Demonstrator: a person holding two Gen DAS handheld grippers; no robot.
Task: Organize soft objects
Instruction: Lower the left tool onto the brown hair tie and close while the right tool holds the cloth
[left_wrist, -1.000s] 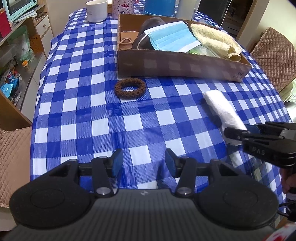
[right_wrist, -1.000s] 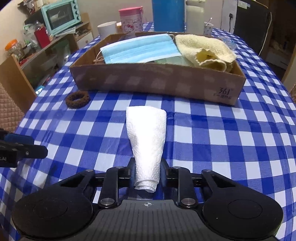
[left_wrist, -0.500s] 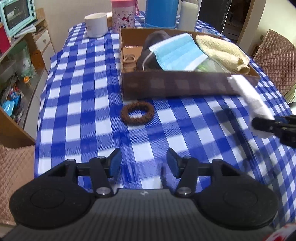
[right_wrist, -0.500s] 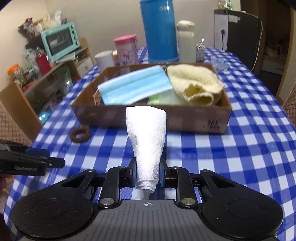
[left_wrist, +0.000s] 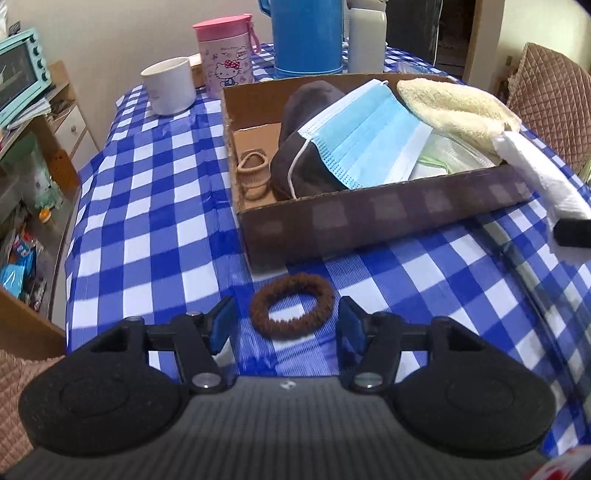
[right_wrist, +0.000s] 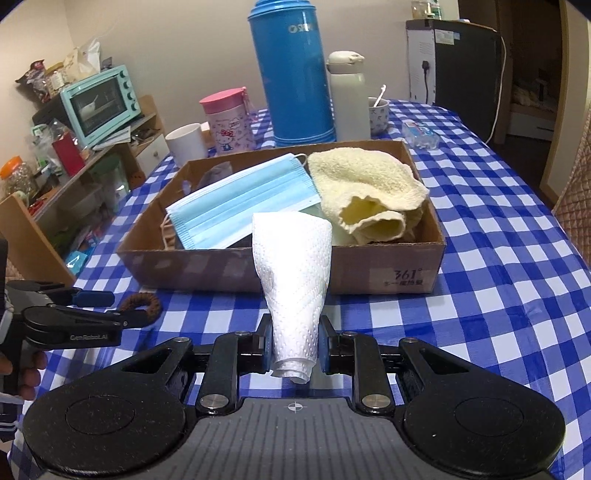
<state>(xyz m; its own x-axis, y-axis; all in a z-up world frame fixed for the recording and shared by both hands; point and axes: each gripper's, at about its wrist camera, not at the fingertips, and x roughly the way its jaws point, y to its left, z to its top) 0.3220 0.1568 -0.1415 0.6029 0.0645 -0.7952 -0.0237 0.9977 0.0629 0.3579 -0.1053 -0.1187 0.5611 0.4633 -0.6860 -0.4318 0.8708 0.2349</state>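
Two steps at once. Right gripper (right_wrist: 293, 349) pinches white folded paper towel (right_wrist: 293, 280), raised before brown cardboard box (right_wrist: 384, 275); next: carry over rim, release.

Left gripper (left_wrist: 282, 325) spread, jaws just widened; brown fuzzy hair tie (left_wrist: 291, 311) on tablecloth between tips, untouched; next: lower, close.

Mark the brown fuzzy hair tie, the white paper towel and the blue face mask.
Brown fuzzy hair tie (left_wrist: 291, 311), left wrist view, near rim.
White paper towel (right_wrist: 293, 273), right wrist view, middle.
Blue face mask (right_wrist: 243, 206), right wrist view, pleats.
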